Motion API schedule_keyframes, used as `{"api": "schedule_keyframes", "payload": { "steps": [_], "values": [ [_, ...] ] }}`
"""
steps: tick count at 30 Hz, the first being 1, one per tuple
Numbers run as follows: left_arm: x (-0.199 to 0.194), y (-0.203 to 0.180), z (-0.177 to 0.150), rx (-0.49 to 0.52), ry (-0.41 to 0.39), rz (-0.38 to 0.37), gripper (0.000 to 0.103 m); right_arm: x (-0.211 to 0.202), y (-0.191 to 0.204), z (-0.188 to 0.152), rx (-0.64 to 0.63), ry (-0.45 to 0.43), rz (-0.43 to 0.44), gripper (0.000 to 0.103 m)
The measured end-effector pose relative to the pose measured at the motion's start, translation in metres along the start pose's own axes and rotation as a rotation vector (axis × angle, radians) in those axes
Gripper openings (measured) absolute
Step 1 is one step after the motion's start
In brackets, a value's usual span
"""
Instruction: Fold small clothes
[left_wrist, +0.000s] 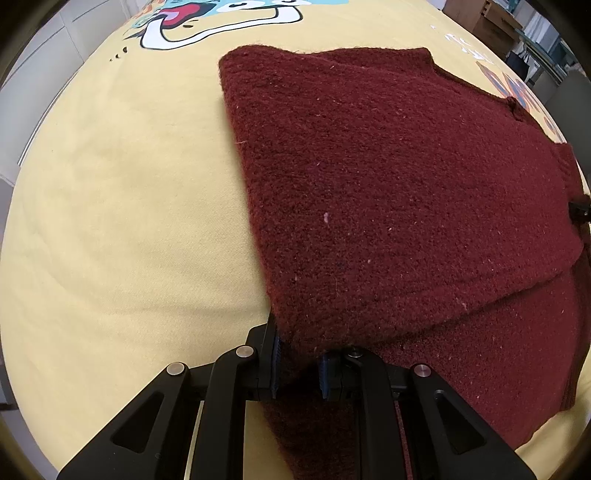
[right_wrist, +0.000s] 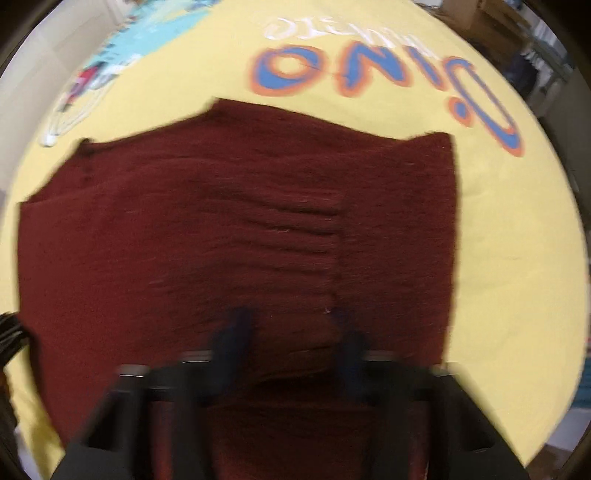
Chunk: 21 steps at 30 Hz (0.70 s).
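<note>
A dark red knitted garment (left_wrist: 388, 192) lies partly folded on a yellow printed cloth (left_wrist: 122, 221). Its upper layer is folded over a lower layer. My left gripper (left_wrist: 298, 363) is at the near left corner of the fold, its blue-padded jaws a little apart with a bunch of the red knit between them. In the blurred right wrist view the same garment (right_wrist: 236, 236) spreads flat under my right gripper (right_wrist: 291, 343). That gripper's jaws stand wide apart over the knit and hold nothing. The left gripper's tip shows at the left edge of that view (right_wrist: 9, 332).
The yellow cloth carries a cartoon print (left_wrist: 221, 18) at the far side and blue-orange "Dino" lettering (right_wrist: 369, 70). Wooden boxes (left_wrist: 491, 18) and clutter stand beyond the table at the far right. White cabinet fronts (left_wrist: 44, 55) are at the left.
</note>
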<state>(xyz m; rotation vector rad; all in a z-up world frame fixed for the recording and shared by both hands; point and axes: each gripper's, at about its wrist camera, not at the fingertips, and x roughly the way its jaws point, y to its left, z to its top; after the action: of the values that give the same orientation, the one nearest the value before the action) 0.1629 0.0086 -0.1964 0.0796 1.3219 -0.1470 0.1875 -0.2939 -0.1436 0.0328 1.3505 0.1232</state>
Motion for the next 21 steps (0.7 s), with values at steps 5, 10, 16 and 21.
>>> {"api": "schedule_keyframes", "payload": {
  "steps": [5,10,16,21],
  "values": [
    [-0.007,-0.012,-0.004,0.060,-0.022,0.041,0.014,-0.027,-0.004,-0.005,-0.009,-0.096,-0.036,0.012],
    [-0.001,-0.008,-0.002,0.026,-0.010,0.024,0.014,-0.019,-0.015,-0.011,-0.002,-0.078,-0.077,0.012],
    [-0.003,-0.006,-0.004,0.013,-0.020,0.018,0.017,-0.008,-0.006,-0.017,-0.004,-0.081,-0.107,0.030],
    [-0.015,-0.003,-0.008,-0.033,-0.033,0.073,0.042,-0.017,-0.007,-0.032,-0.028,-0.117,-0.152,0.081]
  ]
}}
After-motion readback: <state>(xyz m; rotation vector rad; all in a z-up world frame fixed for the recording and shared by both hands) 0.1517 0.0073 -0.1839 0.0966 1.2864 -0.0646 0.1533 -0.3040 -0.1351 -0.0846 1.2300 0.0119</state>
